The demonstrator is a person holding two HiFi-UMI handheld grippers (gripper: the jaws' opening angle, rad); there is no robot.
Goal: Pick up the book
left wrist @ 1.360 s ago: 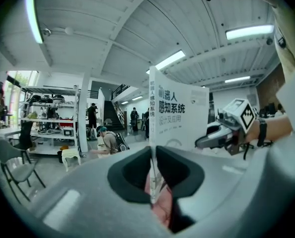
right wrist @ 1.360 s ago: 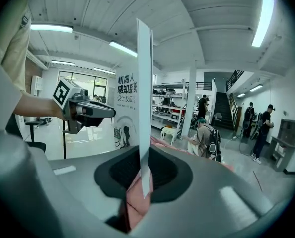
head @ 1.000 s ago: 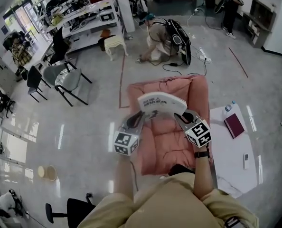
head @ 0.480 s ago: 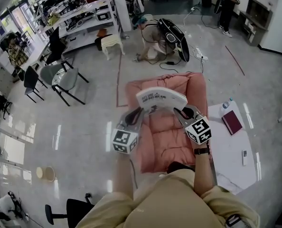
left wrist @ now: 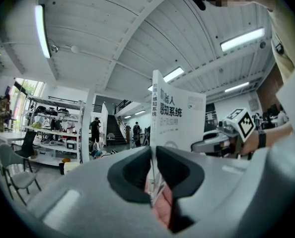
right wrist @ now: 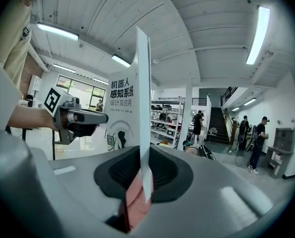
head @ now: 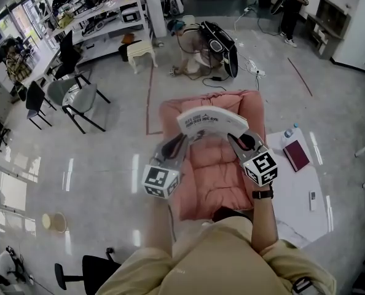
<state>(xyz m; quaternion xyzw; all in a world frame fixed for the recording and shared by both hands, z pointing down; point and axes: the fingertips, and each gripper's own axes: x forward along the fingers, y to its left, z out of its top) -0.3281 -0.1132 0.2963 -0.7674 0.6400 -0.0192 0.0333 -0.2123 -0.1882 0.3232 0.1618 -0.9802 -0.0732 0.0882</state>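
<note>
Book [head: 210, 123] hangs above the pink armchair [head: 214, 180], jaws of left gripper [head: 179, 144] and right gripper [head: 237, 141] clenched on its edges: pickup looks done.

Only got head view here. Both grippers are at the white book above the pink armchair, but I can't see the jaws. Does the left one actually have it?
Observer: Yes. The left gripper view shows the left gripper shut on a thin edge of the book, with a pad on each side.
Operator: And the right?
Observer: Same. The right gripper is shut on the opposite edge, which stands upright between its jaws.
Operator: Anything else caught in either bite?
Observer: No, only the book. Below each pair of jaws there is just the pink of the armchair.
</note>
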